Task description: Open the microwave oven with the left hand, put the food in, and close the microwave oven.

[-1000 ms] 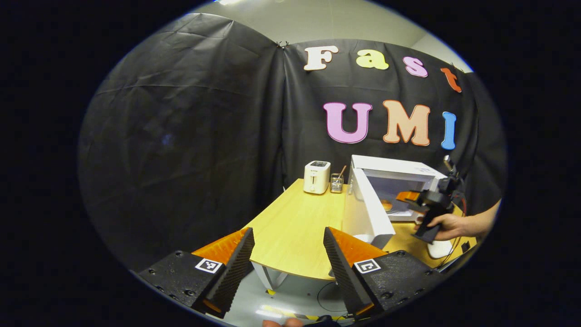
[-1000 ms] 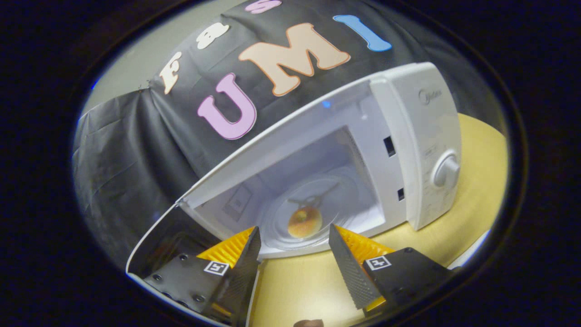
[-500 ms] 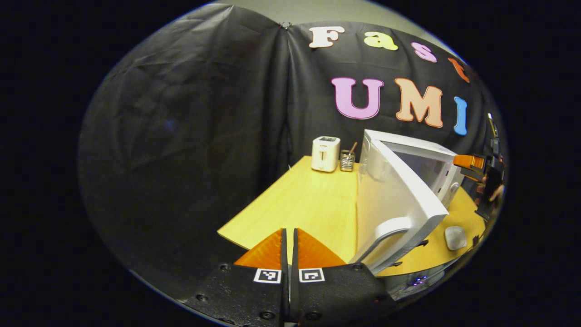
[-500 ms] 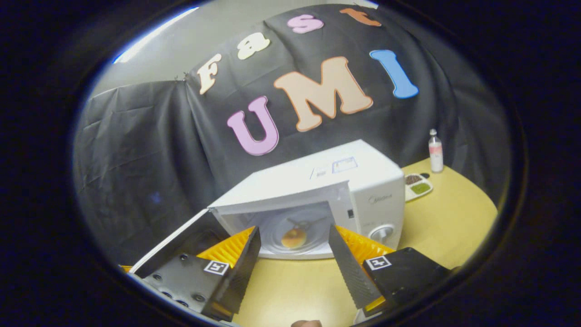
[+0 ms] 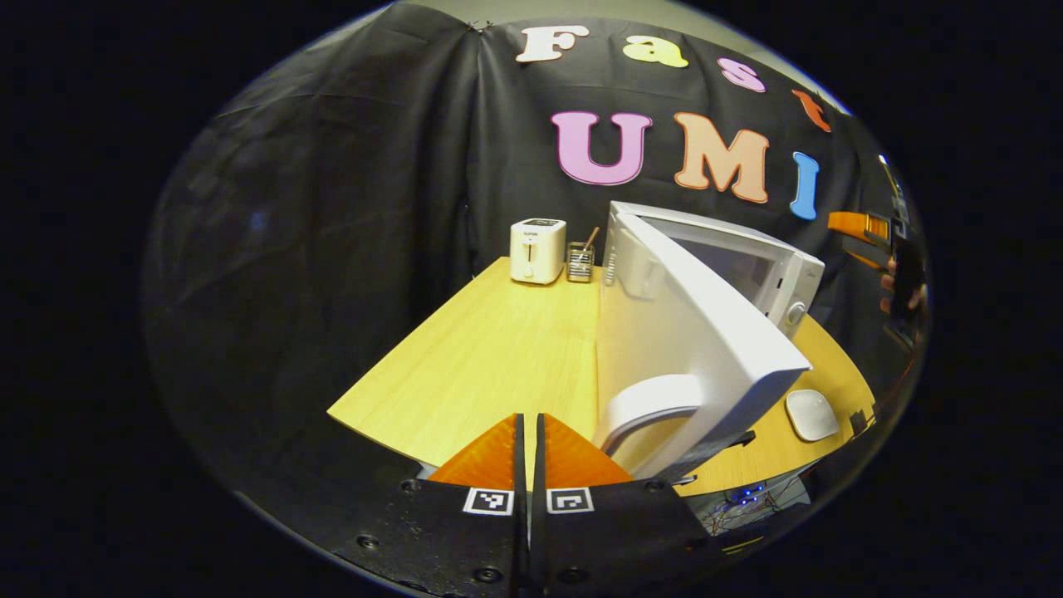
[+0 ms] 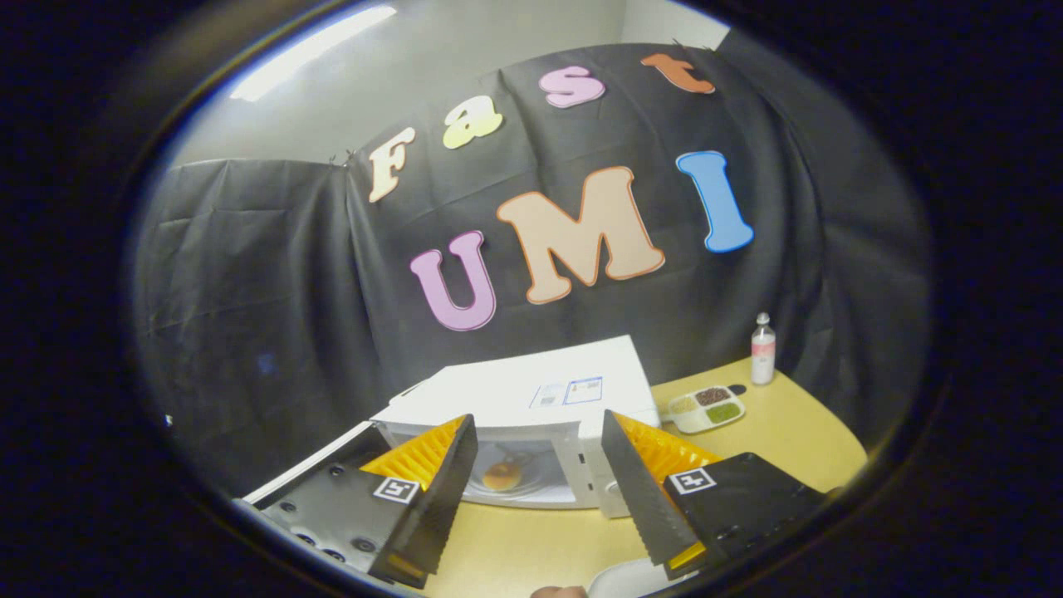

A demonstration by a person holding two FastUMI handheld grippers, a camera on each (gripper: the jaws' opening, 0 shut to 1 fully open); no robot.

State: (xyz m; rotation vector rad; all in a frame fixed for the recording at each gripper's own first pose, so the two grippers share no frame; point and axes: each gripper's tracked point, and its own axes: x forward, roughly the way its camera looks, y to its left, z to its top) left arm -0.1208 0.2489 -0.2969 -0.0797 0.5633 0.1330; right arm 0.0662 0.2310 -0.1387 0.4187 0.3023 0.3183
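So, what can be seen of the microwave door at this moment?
The microwave door is white, glossy like plastic, with a curved white handle near its free edge. It stands swung out from the white microwave, hinged on the side towards the toaster, over the yellow wooden table. Through the opening, the right gripper view shows a round browned piece of food on the glass plate inside. The left gripper, shut, points at the table beside the handle without touching it.
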